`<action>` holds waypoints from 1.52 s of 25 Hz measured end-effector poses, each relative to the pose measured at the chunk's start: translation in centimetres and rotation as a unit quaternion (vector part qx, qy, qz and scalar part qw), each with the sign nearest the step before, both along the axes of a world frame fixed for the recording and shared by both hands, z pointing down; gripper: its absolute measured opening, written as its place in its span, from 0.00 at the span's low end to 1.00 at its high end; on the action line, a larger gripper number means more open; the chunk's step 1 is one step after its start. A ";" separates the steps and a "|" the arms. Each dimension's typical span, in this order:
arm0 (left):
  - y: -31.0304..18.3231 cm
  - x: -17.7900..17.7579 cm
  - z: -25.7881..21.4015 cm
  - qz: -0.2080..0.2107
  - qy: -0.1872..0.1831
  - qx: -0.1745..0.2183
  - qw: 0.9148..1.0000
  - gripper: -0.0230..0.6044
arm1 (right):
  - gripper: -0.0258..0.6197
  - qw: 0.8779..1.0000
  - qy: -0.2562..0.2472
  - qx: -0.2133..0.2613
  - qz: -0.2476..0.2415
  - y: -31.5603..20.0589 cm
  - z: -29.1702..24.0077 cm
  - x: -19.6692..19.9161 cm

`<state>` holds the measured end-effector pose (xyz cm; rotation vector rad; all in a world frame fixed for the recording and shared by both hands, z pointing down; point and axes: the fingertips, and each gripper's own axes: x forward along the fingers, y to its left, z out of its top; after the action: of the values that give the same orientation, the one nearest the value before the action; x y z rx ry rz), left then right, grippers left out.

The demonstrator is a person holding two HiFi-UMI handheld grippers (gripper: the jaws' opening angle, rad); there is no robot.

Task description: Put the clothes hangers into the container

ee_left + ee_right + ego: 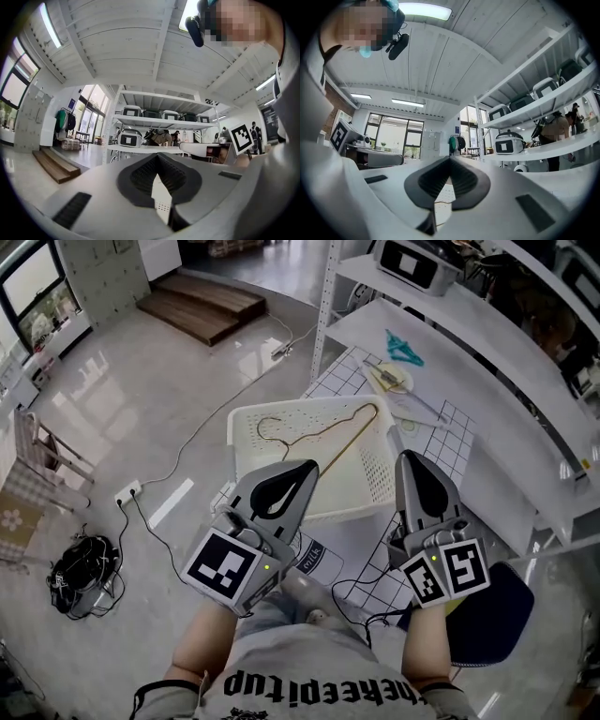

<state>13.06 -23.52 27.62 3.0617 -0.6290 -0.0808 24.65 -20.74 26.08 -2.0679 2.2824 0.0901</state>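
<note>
Brass-coloured wire forms the clothes hanger (345, 442) that lies flat inside the cream perforated container (379, 486), with its hook towards the far left corner and its long bar running diagonally to the far right. The container stands on a checked mat (454, 431).

In the head view the left hand-held gripper (304, 472) hangs over the container's near edge, so this hanger lies just ahead of its tip and apart from it. The left gripper view shows the left hand-held gripper (158, 157) narrow. Its ribbed pads meet at the tips and nothing is between them; only a sliver of pale perforated surface shows through the gap lower down.

The right hand-held gripper (411, 471) is just beside the container's right wall, near its front corner. Its own view shows the right hand-held gripper (450, 161) also closed on nothing, tips together.

A second, pale hanger (389, 379) rests on the mat just past the container's far right corner. A teal hanger (403, 348) lies farther back on the white shelf (487, 381). Both are outside the container and well apart from either hand-held gripper.
</note>
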 end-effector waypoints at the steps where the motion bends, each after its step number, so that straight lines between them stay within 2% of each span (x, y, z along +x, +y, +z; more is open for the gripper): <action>1: 0.2 0.4 -0.1 0.007 0.001 0.000 1.000 0.06 | 0.03 1.000 0.000 0.000 0.004 0.4 -0.1 0.2; 20: 6.1 8.1 -0.7 0.134 0.004 0.002 0.991 0.06 | 0.03 0.998 -0.013 -0.003 0.067 7.6 0.0 2.5; 38: 10.5 12.0 -1.2 0.194 0.005 0.007 0.981 0.06 | 0.03 0.996 -0.015 -0.019 0.084 11.5 0.7 2.9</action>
<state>25.10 -13.01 26.44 3.1281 -0.0219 -0.0933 27.52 -9.25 26.77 -2.2609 2.1071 0.0232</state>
